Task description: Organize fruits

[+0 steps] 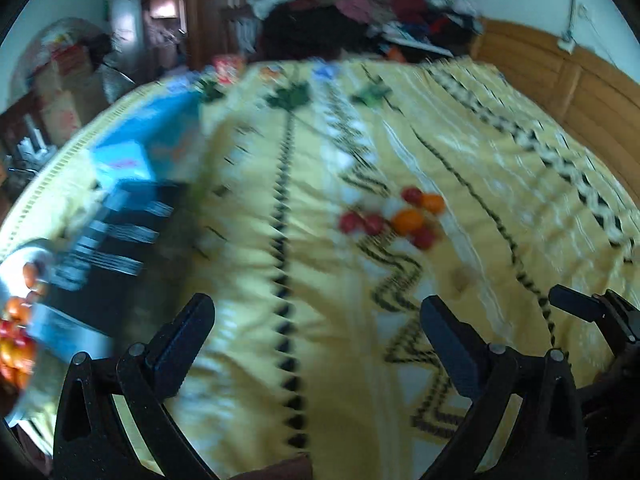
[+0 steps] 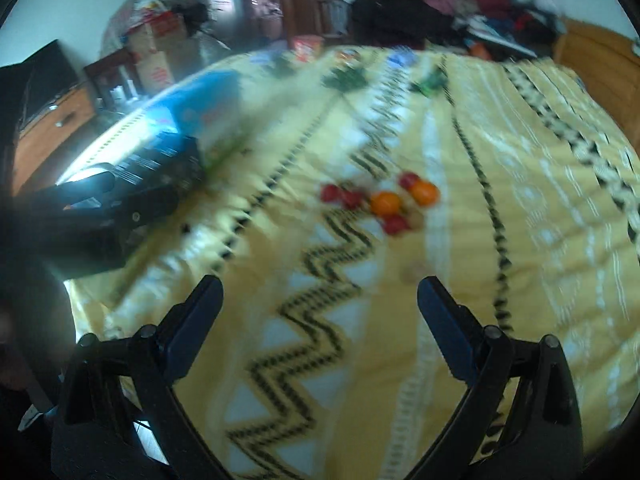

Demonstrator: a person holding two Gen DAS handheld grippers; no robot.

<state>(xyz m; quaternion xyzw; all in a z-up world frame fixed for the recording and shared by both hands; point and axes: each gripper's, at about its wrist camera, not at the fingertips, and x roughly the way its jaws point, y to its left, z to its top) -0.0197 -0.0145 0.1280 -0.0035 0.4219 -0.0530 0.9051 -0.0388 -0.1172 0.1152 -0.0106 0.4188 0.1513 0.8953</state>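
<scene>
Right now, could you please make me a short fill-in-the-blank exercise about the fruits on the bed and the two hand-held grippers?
1. The loose fruits lie on a patterned blanket whose main colour is ____.
2. Among the loose fruits, two are orange and the others are ____.
3. The jaws of the left hand-held gripper and the right hand-held gripper are both ____, with nothing between them.

Missing words: yellow; red; open
</scene>
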